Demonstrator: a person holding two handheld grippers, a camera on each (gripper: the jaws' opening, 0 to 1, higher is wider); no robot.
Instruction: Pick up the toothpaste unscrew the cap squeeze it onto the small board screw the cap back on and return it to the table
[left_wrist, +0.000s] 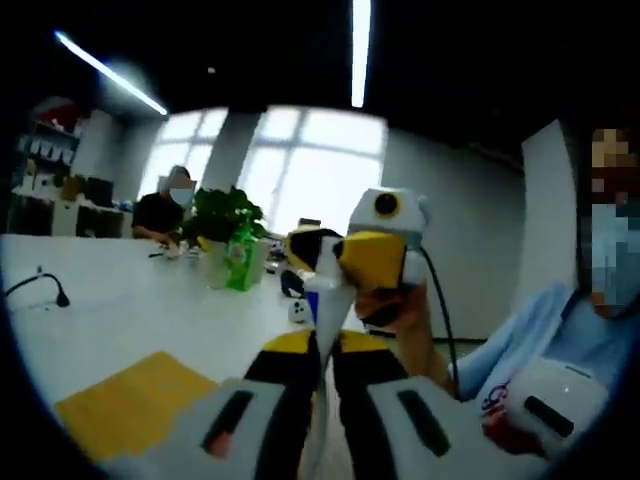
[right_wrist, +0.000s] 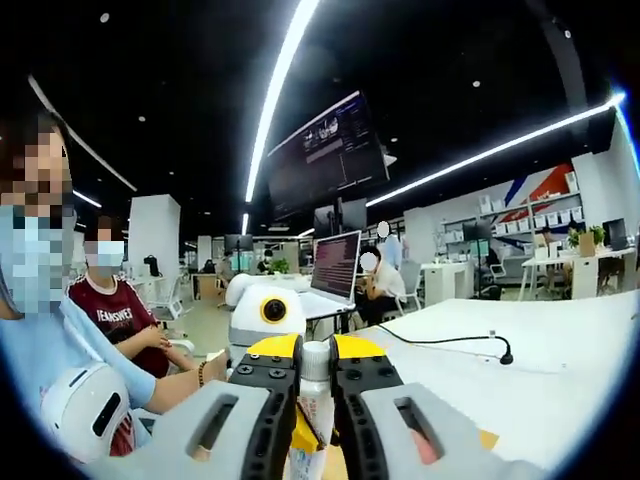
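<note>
In the left gripper view my left gripper (left_wrist: 318, 345) is shut on the white toothpaste tube (left_wrist: 326, 305), which stands up between its black and yellow tips. My right gripper (left_wrist: 338, 262) comes in from the right and closes on the tube's top end. In the right gripper view my right gripper (right_wrist: 315, 352) holds the white cap (right_wrist: 315, 368) between its yellow tips. The tube body (right_wrist: 306, 448) runs down below the cap. The small yellow board (left_wrist: 130, 400) lies flat on the white table (left_wrist: 150, 310), lower left of the tube.
A potted plant (left_wrist: 225, 212) and a green bottle (left_wrist: 240, 262) stand further back on the table, with a black cable (left_wrist: 45, 290) at the left. A person in a light blue shirt (left_wrist: 560, 330) is close on the right. A laptop (right_wrist: 335, 265) and a cable (right_wrist: 450, 340) are on the table.
</note>
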